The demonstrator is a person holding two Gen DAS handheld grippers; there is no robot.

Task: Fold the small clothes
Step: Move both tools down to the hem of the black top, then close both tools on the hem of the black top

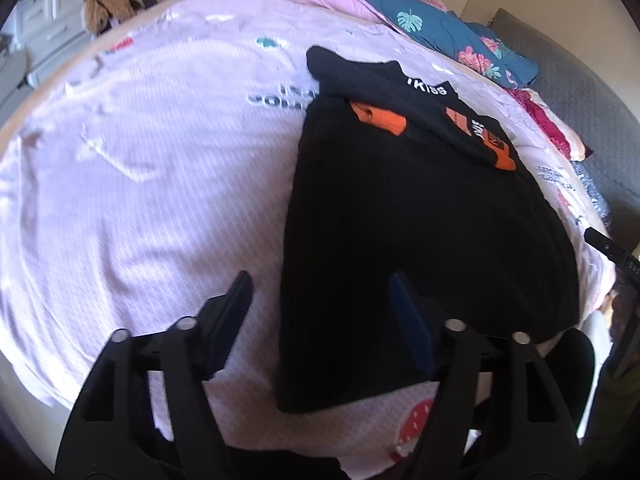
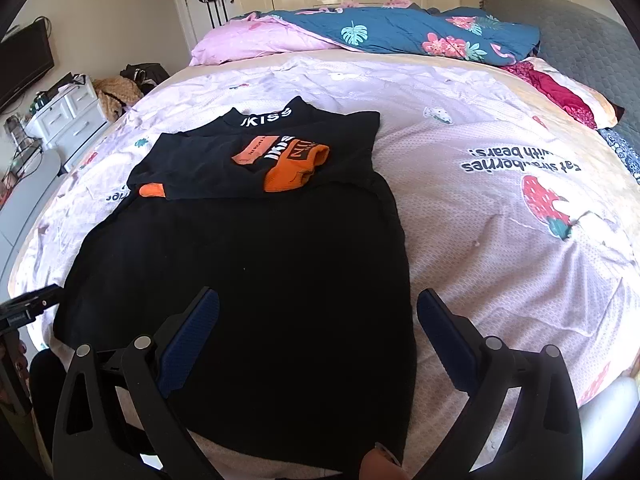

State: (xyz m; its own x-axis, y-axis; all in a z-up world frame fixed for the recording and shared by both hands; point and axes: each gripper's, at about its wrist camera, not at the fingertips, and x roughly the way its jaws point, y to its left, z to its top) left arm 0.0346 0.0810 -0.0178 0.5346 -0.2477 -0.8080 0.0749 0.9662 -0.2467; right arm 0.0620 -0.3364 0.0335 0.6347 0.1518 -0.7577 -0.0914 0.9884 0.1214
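Note:
A black top (image 1: 400,220) (image 2: 240,260) lies flat on the bed, its sleeves with orange cuffs (image 2: 296,168) folded across the chest below a collar printed "KISS". My left gripper (image 1: 320,286) hovers low over the hem's left edge, jaws partly apart; one finger is over the sheet, the other over the cloth, and nothing is pinched. My right gripper (image 2: 318,300) stands open over the hem's right edge, straddling cloth and sheet. A piece of the other gripper shows at each view's edge.
The pink strawberry-print sheet (image 2: 500,160) covers the bed. A blue floral quilt (image 2: 400,36) and pink bedding are heaped at the far end by a grey headboard (image 2: 580,44). A white dresser (image 2: 68,116) stands left of the bed.

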